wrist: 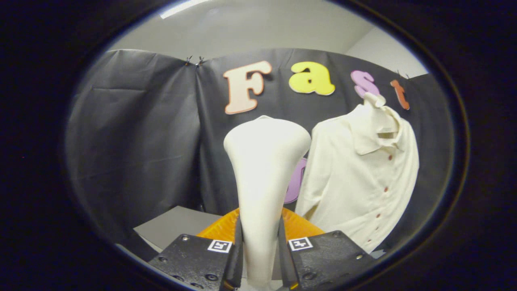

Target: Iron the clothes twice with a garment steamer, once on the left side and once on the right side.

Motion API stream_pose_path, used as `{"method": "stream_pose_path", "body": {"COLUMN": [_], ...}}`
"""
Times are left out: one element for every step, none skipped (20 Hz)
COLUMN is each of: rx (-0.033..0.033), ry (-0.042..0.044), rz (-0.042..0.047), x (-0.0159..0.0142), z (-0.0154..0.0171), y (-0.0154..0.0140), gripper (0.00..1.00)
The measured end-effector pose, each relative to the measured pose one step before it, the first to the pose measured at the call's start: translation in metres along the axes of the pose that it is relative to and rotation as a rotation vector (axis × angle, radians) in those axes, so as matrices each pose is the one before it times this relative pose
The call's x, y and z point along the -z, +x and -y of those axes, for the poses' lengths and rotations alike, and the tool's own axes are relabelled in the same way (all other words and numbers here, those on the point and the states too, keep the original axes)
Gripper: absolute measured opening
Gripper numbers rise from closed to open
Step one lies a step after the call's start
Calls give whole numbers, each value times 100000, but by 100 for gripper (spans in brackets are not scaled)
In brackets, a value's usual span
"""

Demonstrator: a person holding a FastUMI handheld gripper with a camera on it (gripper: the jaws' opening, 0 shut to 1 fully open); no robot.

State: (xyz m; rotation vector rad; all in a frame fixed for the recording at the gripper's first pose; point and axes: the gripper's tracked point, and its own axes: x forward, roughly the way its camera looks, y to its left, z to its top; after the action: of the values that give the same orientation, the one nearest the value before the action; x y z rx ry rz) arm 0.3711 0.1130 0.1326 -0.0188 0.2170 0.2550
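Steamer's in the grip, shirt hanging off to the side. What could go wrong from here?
1. The gripper is shut on the narrow handle of the garment steamer; its wide head sits well beyond the fingers, so it may tilt or slip during a sweep.
2. The shirt hangs loose from its hanger, so it may swing away under pressure.
3. The steamer hides the shirt's near sleeve, so one side could be missed.

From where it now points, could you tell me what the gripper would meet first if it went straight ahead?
Probably the black cloth wall. The gripper is shut on the white flared garment steamer, which leads; the cream buttoned shirt hangs off to the right of that line, though depth is unclear.
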Motion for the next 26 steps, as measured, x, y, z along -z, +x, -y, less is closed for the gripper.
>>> {"method": "stream_pose_path", "body": {"rx": [3639, 4479, 4701, 3374, 1987, 1913, 1818, 1663, 1363, 1536, 1235, 491, 130, 84, 1109, 866, -118, -900, -1068, -604, -425, 80, 111, 90, -715, -462], "ry": [528, -54, -342, -739, -930, -1490, -885, -415, -258, 479, 1276, 1680, 1650, 1399, 1327, 656, -169, -1372, -1240, -444, -1075, -451, -857, 651, 1314, 723], "rz": [1400, 1369, 877, -595, -1901, -1338, -1613, -1285, -1241, -1094, -1047, -882, 268, -499, -452, -1545, -1006, -184, -1190, -1964, -2202, -2077, -1913, 347, -535, 357], "x": [-417, -448, -317, 201, 478, 411, 590, 573, 656, 598, 607, 449, 199, 309, 229, 243, 108, -22, 266, 720, 774, 687, 691, 95, 437, 248], "z": [1846, 1834, 1646, 1298, 875, 838, 740, 679, 672, 669, 490, 414, 370, 265, 424, 351, 175, -133, -216, -123, 16, 61, 269, 120, -84, -12], "y": [-275, -325, 96, 196, 327, 461, 638, 736, 779, 764, 782, 640, 637, 544, 462, 377, 358, 136, 255, 202, 325, 317, 219, 87, -7, -80], "gripper": [37, 37, 37, 37, 37, 37, 37, 37, 37, 37, 37, 38, 38, 38, 38, 38, 39, 39, 39, 39, 40, 39, 39, 40, 40, 40]}}
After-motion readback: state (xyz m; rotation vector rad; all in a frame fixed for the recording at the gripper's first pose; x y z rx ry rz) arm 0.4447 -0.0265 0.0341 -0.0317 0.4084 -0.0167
